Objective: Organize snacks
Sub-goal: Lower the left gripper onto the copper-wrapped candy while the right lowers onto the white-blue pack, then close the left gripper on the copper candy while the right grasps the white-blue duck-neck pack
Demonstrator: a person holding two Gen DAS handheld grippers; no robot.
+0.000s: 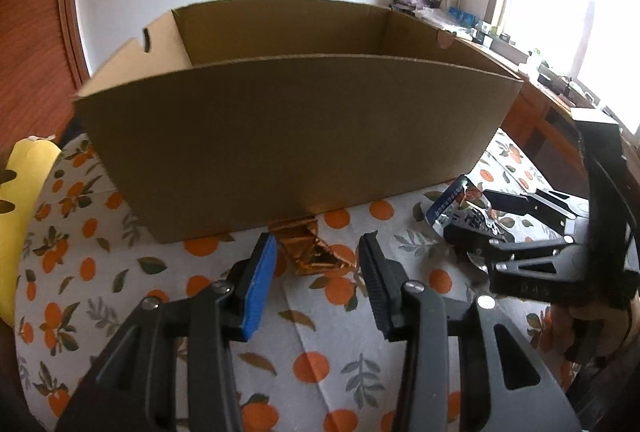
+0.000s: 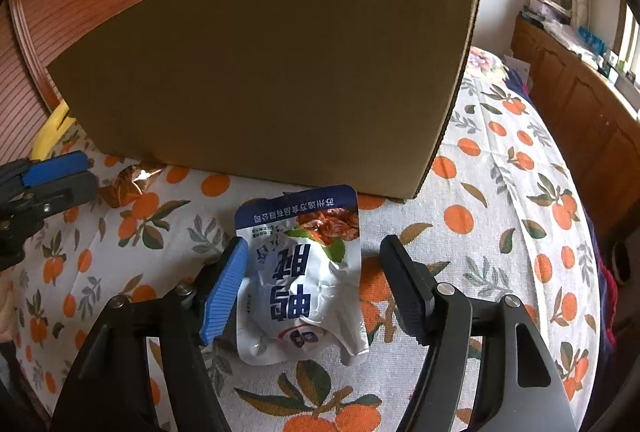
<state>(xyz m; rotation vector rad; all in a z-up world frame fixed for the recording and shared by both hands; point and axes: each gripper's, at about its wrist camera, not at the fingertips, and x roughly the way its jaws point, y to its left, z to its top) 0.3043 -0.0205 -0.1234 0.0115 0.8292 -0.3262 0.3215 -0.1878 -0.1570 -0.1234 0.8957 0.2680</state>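
Blue-and-white snack pouch (image 2: 298, 272) between the spread fingers of the right gripper (image 2: 312, 284), lying flat on the cloth, printed upside down to that camera with large blue Chinese characters, a white line of Chinese on its blue band, and a photo of brown meat pieces. Blue ribbed pad (image 2: 224, 292) touching or just beside the pouch's left edge, black pad well clear on the other side; jaws wide, nothing clamped.

Left gripper (image 1: 318, 272) likewise wide open and holding nothing, fingers bracketing a crinkled gold foil wrapper (image 1: 310, 252) just ahead; no writing legible on it.

Plain brown corrugated cardboard box (image 1: 296, 136) straight ahead of both grippers, top open, near wall unmarked, wrapper lying at its base. Box's right corner ending ahead and right of the right gripper, with open cloth beyond it.

Tablecloth (image 2: 500, 232) white, soft, creased, patterned with oranges and leaves. Yellow object (image 1: 28, 200) far left of the left gripper, partly cut off. Wooden cabinets (image 2: 580, 104) to the far right under a bright window.
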